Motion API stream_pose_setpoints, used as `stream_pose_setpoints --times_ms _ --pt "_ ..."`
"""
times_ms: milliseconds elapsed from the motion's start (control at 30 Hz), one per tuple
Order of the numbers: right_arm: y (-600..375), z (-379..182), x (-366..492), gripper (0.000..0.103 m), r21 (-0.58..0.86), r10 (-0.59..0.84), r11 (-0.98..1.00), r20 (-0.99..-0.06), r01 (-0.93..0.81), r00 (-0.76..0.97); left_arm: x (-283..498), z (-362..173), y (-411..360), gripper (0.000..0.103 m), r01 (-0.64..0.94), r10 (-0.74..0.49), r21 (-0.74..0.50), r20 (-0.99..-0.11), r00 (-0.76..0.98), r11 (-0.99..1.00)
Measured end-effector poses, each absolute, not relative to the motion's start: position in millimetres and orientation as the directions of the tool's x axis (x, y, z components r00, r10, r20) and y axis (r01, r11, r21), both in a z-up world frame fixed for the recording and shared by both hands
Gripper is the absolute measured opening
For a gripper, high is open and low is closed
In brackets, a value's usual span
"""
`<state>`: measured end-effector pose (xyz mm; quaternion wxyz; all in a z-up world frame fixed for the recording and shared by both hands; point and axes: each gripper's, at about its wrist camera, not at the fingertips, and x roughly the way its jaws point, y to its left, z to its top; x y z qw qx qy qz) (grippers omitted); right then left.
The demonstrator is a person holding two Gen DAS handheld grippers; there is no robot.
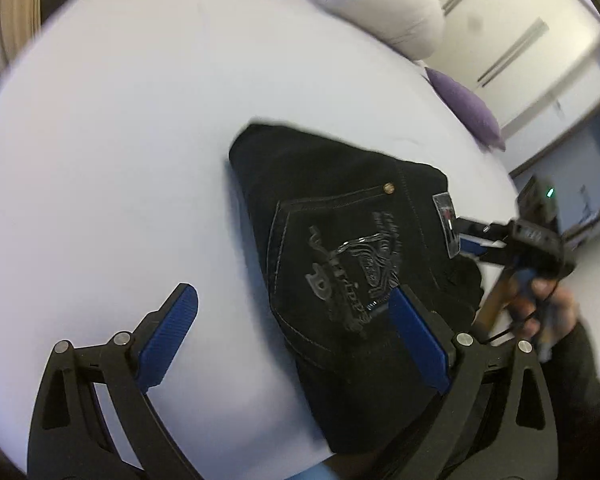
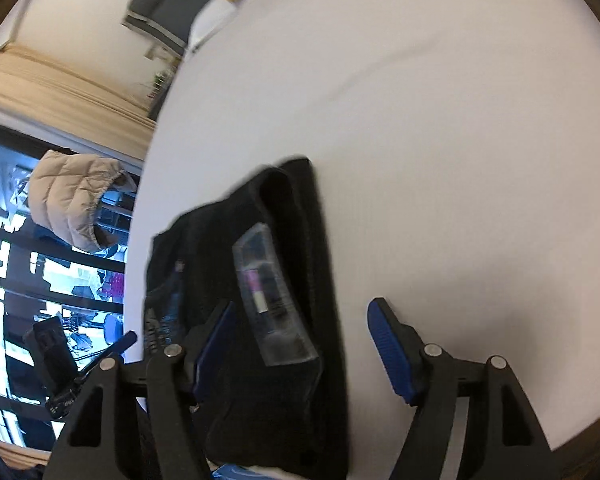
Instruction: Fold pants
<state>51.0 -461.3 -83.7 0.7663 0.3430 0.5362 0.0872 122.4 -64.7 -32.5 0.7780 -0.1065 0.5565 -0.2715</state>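
1. The black jeans (image 1: pixel 340 248) lie folded into a compact bundle on the white bed sheet (image 1: pixel 120 140), a little to 4 o'clock of centre in the left wrist view, back pocket up with a grey embroidered logo (image 1: pixel 352 276) and a brass rivet (image 1: pixel 389 188) showing
2. A glossy waistband label (image 1: pixel 446 224) sits at the bundle's 3 o'clock edge; in the right wrist view the same label (image 2: pixel 272 300) runs lengthwise down the cloth
3. The left claw (image 1: pixel 296 344) stands wide, nothing pinched: its 9 o'clock blue pad (image 1: pixel 168 340) is over bare sheet, its 3 o'clock pad (image 1: pixel 418 344) is over the jeans, and whether that pad touches the cloth I cannot tell
4. The right claw (image 2: pixel 300 344) is parted moderately, straddling the bundle's 3 o'clock portion of the jeans (image 2: pixel 300 400); the pads do not press on it, the 3 o'clock pad (image 2: pixel 392 352) clear above sheet, the 9 o'clock pad (image 2: pixel 214 344) over the dark fabric
5. From the left wrist view the right claw (image 1: pixel 472 236) appears at 3 o'clock beside the label, with a hand (image 1: pixel 548 312) in a dark sleeve gripping its handle
6. At 1 o'clock on the bed rest a white bolster pillow (image 1: pixel 380 12) and a purple cushion (image 1: pixel 468 108)
7. In the right wrist view a beige puffer jacket (image 2: pixel 76 200) hangs at 9 o'clock, off the bed
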Motion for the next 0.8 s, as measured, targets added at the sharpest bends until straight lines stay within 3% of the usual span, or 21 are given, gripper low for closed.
stream_pose_setpoints --times_ms 67,133,233,267,333,367,433,567,800 --pt "-458 -87 56 0.07 0.632 0.516 0.744 -0.75 0.217 0.414 131 -45 -72 0.098 0.289 -0.556 -0.496 -0.81 0.184 0.819" --pt "-451 -87 60 0.059 0.657 0.553 0.728 -0.732 0.197 0.398 136 -56 -83 0.097 0.293 -0.609 -0.559 -0.784 0.117 0.776" --pt "-434 -90 70 0.054 0.606 0.53 0.777 -0.776 0.17 0.342 146 -68 -94 0.091 0.28 -0.648 -0.605 -0.757 0.091 0.746" --pt "-431 -90 72 0.045 0.597 0.525 0.784 -0.783 0.168 0.334 150 -69 -95 0.069 0.273 -0.657 -0.617 -0.749 0.086 0.738" --pt "-427 -87 74 0.032 0.585 0.514 0.792 -0.792 0.172 0.329 158 -73 -98 0.041 0.257 -0.668 -0.635 -0.742 0.061 0.729" --pt "-423 -82 74 0.024 0.573 0.503 0.804 -0.798 0.157 0.332 160 -72 -99 0.033 0.261 -0.672 -0.639 -0.739 0.055 0.724" --pt "-416 -75 73 0.022 0.544 0.478 0.828 -0.811 0.136 0.337 161 -69 -100 0.025 0.291 -0.674 -0.634 -0.737 0.055 0.717" --pt "-404 -53 72 0.019 0.517 0.45 0.849 -0.814 0.108 0.367 159 -57 -96 0.018 0.308 -0.695 -0.645 -0.715 0.081 0.7" --pt "-371 16 109 0.018 0.535 0.491 0.844 -0.751 -0.028 0.442 191 -1 -44 0.018 0.326 -0.729 -0.657 -0.653 0.203 0.68"
